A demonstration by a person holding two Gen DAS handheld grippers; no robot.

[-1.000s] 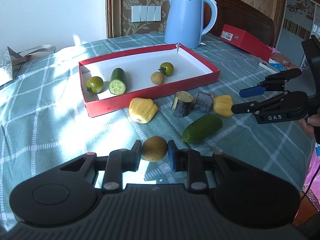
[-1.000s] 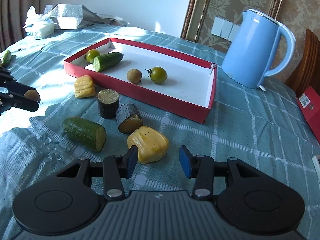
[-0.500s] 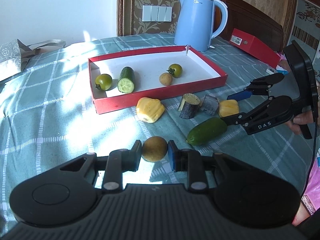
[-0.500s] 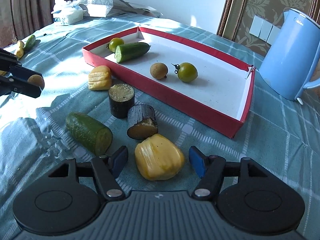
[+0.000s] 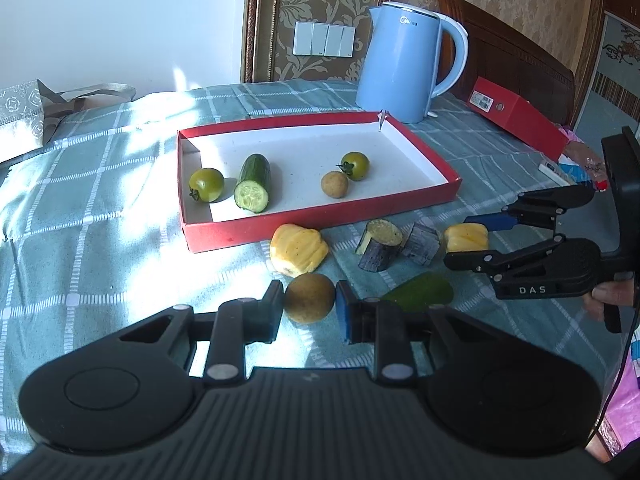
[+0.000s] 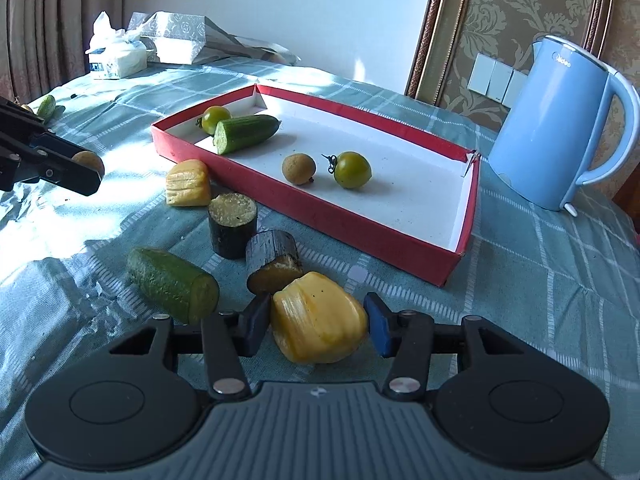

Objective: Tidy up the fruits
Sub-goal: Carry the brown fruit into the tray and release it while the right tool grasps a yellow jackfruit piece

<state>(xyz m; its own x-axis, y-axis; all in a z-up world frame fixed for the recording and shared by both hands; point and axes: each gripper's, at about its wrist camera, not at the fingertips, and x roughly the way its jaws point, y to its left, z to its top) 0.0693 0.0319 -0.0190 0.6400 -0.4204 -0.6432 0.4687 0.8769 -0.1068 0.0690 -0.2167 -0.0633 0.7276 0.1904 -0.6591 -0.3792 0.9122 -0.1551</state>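
My left gripper (image 5: 309, 307) is shut on a round brown longan (image 5: 309, 298), held above the cloth in front of the red tray (image 5: 320, 224). In the right wrist view it shows at the left (image 6: 86, 174). My right gripper (image 6: 316, 326) is open around a yellow jackfruit piece (image 6: 318, 318) on the cloth; a small gap shows at the blue pad. It also shows in the left wrist view (image 5: 466, 236). The tray (image 6: 360, 236) holds two green tomatoes (image 5: 206, 185) (image 5: 355, 165), a cut cucumber (image 5: 253, 183) and a longan (image 5: 334, 184).
On the checked cloth lie a second jackfruit piece (image 5: 298, 249), two dark eggplant chunks (image 5: 380, 239) (image 5: 422, 239) and a cucumber half (image 6: 172, 284). A blue kettle (image 5: 402, 60) stands behind the tray. A red box (image 5: 516, 114) lies at the right, bags (image 6: 180, 38) at the far left.
My right gripper has moved forward and down so that its fingers now flank the jackfruit piece. My left gripper has lifted the longan and moved toward the tray.
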